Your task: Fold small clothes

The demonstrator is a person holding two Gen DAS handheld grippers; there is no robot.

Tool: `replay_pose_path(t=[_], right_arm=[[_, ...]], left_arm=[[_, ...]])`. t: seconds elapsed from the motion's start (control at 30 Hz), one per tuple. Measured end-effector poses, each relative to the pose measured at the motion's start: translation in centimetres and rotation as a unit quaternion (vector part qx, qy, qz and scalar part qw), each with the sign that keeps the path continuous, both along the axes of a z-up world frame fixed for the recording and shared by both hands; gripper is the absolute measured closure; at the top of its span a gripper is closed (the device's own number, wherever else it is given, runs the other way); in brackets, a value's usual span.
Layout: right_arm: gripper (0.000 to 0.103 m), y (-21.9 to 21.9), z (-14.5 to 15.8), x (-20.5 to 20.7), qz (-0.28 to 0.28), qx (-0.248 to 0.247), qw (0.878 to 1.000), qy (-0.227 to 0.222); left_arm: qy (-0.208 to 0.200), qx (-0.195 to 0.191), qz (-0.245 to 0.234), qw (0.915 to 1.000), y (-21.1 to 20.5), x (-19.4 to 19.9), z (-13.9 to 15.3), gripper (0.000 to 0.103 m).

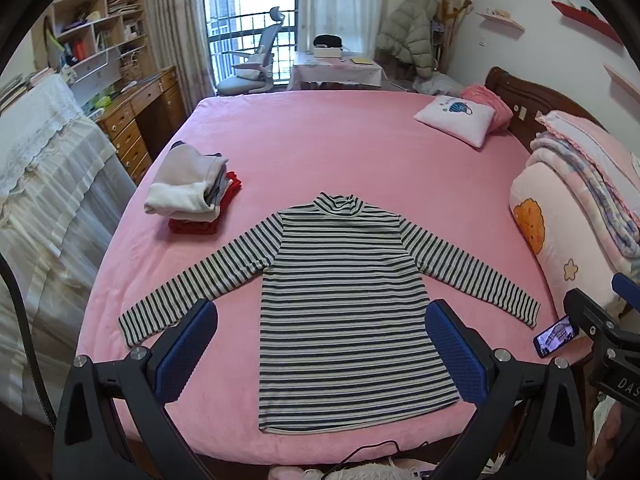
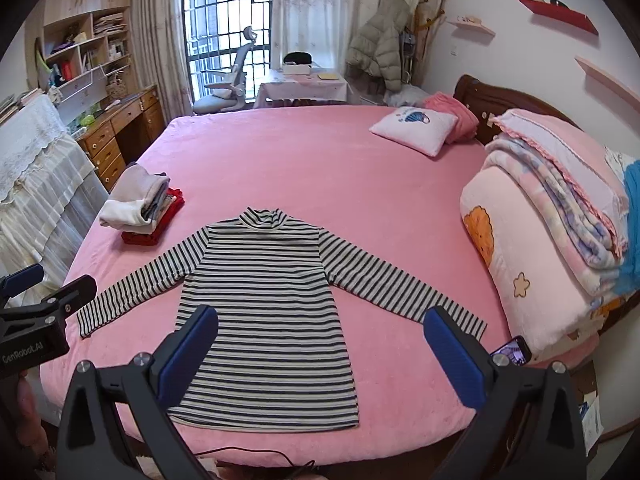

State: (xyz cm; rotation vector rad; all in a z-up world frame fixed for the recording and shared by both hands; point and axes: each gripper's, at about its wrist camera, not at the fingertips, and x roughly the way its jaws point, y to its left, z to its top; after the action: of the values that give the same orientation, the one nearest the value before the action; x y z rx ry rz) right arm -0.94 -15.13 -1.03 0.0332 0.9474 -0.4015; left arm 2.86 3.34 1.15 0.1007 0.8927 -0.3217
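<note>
A black-and-white striped turtleneck [image 1: 344, 300] [image 2: 264, 316] lies flat on the pink bed [image 1: 320, 148] [image 2: 304, 160], collar away from me, both long sleeves spread out to the sides. My left gripper [image 1: 322, 320] hovers open above the shirt's lower body, its blue pads on either side of the torso, nothing between them. My right gripper [image 2: 320, 326] is open too, above the shirt's lower right part near the right sleeve cuff. Each gripper shows at the edge of the other's view.
A stack of folded clothes [image 1: 192, 192] [image 2: 140, 208] sits on the bed's left side. A phone [image 1: 556, 336] [image 2: 512, 354] lies at the right edge by folded blankets [image 1: 580, 208] [image 2: 552, 216]. A white pillow [image 1: 460, 118] [image 2: 416, 126] rests far right. A cable [image 1: 372, 450] runs along the near edge.
</note>
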Motion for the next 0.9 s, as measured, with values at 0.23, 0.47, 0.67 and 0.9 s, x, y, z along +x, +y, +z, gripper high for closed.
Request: replay_pose_path(t=[0.23,0.47,0.67,0.9], right_arm=[[0.000,-0.8,0.5,-0.1,0.010,-0.007,1.000,-0.010],[0.000,-1.7,0.5,0.1,0.021,-0.009,1.000,-0.005],[0.000,-2.9,0.5,-0.2,0.038,-0.003,0.999,-0.001],[0.000,-4.6,0.4,-0.6,0.062,0.021,0.998,0.004]], left_arm=[[0.002,-0.003,0.013,0.9999,-0.4,-0.5,0.2,0.000],[0.012,0.001,0.029,0.9995,-1.4,-1.0,0.2,0.000],[0.024,-0.005,0.049,0.9985,-1.9,-1.7,0.3,0.000],[0.029,0.010,0.056,0.9979,-3.6,-3.1,0.1,0.000]])
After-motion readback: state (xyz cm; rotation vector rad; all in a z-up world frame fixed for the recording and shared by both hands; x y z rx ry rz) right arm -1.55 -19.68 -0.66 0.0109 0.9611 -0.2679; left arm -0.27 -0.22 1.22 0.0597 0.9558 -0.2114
